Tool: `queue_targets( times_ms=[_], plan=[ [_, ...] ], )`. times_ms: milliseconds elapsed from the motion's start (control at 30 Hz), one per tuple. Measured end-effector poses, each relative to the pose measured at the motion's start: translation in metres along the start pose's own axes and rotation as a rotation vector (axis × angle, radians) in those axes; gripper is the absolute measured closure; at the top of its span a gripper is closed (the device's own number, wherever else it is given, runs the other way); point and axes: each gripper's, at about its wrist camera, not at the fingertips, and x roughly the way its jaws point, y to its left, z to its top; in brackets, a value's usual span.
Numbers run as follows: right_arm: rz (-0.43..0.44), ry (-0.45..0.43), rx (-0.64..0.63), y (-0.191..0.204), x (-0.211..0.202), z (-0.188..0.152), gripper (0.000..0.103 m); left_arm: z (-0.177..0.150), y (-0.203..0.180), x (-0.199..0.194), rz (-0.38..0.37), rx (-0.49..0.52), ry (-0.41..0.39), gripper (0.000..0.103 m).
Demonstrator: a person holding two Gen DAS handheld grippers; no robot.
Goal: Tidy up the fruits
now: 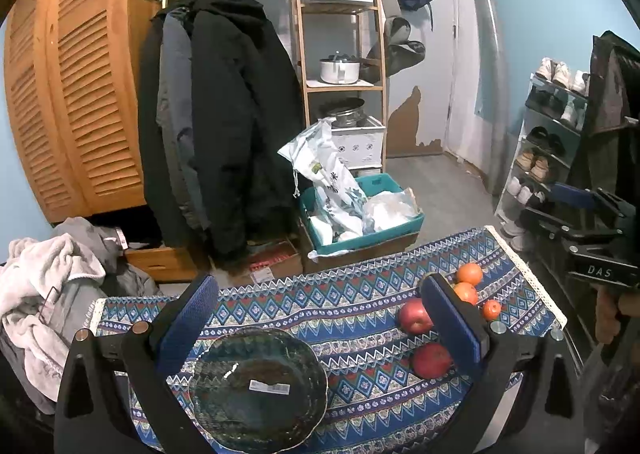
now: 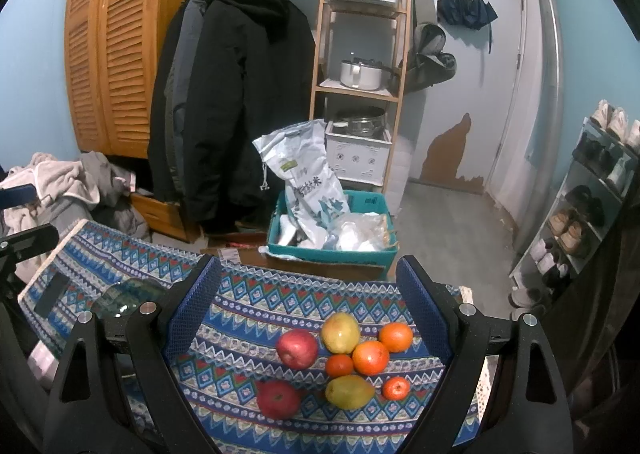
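A cluster of fruit lies on the patterned tablecloth [image 2: 248, 318]: two red apples [image 2: 297, 348] [image 2: 278, 399], two yellow-green mangoes [image 2: 341, 332] [image 2: 349, 391] and several oranges [image 2: 370, 357]. My right gripper [image 2: 308, 294] is open and empty, hovering above the fruit. A dark glass bowl [image 1: 258, 386] sits on the cloth at the left. My left gripper [image 1: 320, 306] is open and empty above the bowl, with the apples [image 1: 415, 317] by its right finger. The bowl's edge also shows in the right wrist view [image 2: 124, 296].
Past the table stand a teal crate [image 2: 332, 246] with bags, hanging black coats [image 2: 228, 102], a wooden shelf [image 2: 360, 54] with pots, and a shoe rack [image 2: 580, 206] at the right. Clothes [image 1: 52, 294] are piled at the left.
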Motion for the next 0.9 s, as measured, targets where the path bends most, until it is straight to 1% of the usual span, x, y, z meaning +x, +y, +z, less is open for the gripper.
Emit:
queue_targets(
  times_ms=[900],
  plan=[
    [0.019,0.024,-0.016,0.0039,0.0021,-0.0035,0.015,-0.005,-0.0045,0.0014,-0.008,0.018,0.01,0.0]
  ],
)
